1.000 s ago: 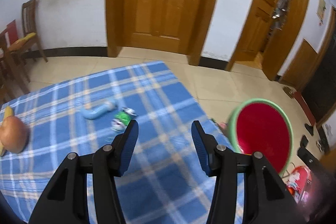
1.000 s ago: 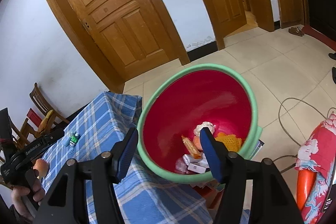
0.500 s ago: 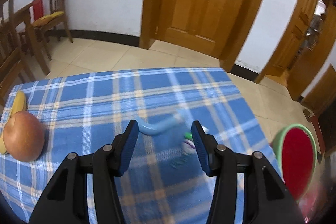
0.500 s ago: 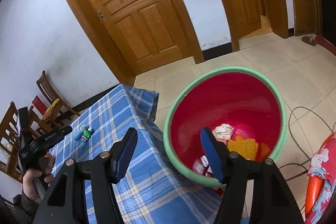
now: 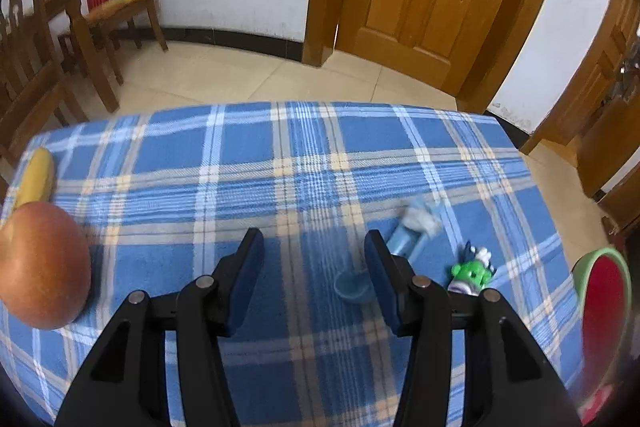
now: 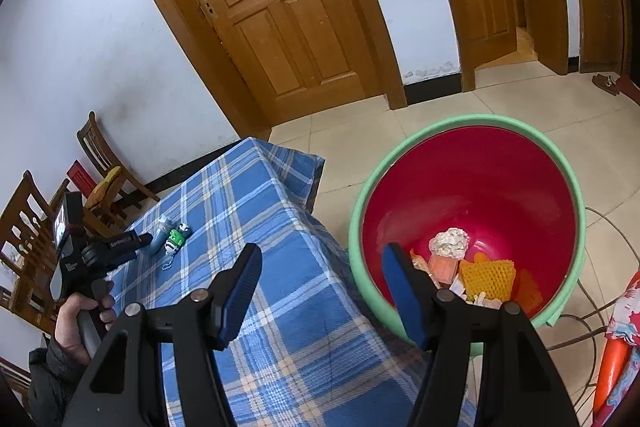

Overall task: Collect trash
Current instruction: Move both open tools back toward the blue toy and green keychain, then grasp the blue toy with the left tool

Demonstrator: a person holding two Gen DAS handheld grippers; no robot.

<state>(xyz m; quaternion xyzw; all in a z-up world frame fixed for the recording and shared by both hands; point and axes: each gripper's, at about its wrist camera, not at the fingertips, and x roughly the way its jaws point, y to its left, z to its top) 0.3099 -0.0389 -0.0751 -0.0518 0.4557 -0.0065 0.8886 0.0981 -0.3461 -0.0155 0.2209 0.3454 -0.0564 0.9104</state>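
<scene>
Blue-padded and pinching nothing: angling the left gripper (image 5: pixel 313 239) down over the checked tablecloth (image 5: pixel 320 139), jaws standing partly spread with only cloth showing across most of the gap. Pointing toward a pale blue tube-shaped item (image 5: pixel 408 239) lying slantwise on the cloth, its rounded near end peeking out just inside the right-hand finger and the rest running up and away behind that finger. Not managing to tell whether the finger is touching it; blurring there. Lying just beside it, to the right, a small green toy on a chain (image 5: pixel 472 273). Sitting well apart at the left edge of the cloth, an apple (image 5: pixel 42 267) with a banana (image 5: pixel 38 175) behind it.

Gripping the left tool's handle with a hand (image 6: pixel 80 323), seen from the right wrist, its tip reaching right up beside the blue item.

Holding the right gripper (image 6: pixel 321 255) out over the table's corner, jaws wide apart and empty, one finger over the cloth and the other overlapping the green-rimmed red bin (image 6: pixel 400 155). Standing on the tiled floor just beside the table, that bin, and containing a crumpled white wad (image 6: pixel 448 242), an orange mesh piece (image 6: pixel 486 275) and other scraps at its bottom.
</scene>
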